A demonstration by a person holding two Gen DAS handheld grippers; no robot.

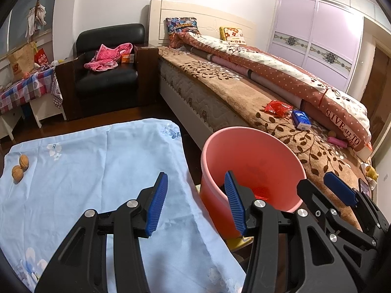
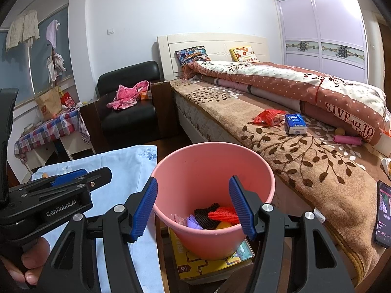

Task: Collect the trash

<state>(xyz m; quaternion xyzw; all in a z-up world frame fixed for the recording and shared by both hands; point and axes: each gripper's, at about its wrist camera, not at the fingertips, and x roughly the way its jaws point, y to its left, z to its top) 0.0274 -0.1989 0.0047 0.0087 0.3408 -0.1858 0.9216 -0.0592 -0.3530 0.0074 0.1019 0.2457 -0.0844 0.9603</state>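
Both grippers, left (image 1: 196, 205) and right (image 2: 193, 206), released over bin (image 2: 244, 151); next: grab red wrapper (image 2: 267, 117) off bed (image 2: 305, 166)

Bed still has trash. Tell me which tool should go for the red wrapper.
Right. The right tool is open and empty, on the bed's side of the pink bucket, nearer the red wrapper. The left tool hangs over the blue cloth.

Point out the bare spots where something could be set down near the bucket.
Freest: the light blue floral cloth, bare between the two walnuts at its far left and the pink plastic bucket. Also the brown leaf-patterned bedspread nearer than the red wrapper and blue tissue pack. The bucket holds trash already.
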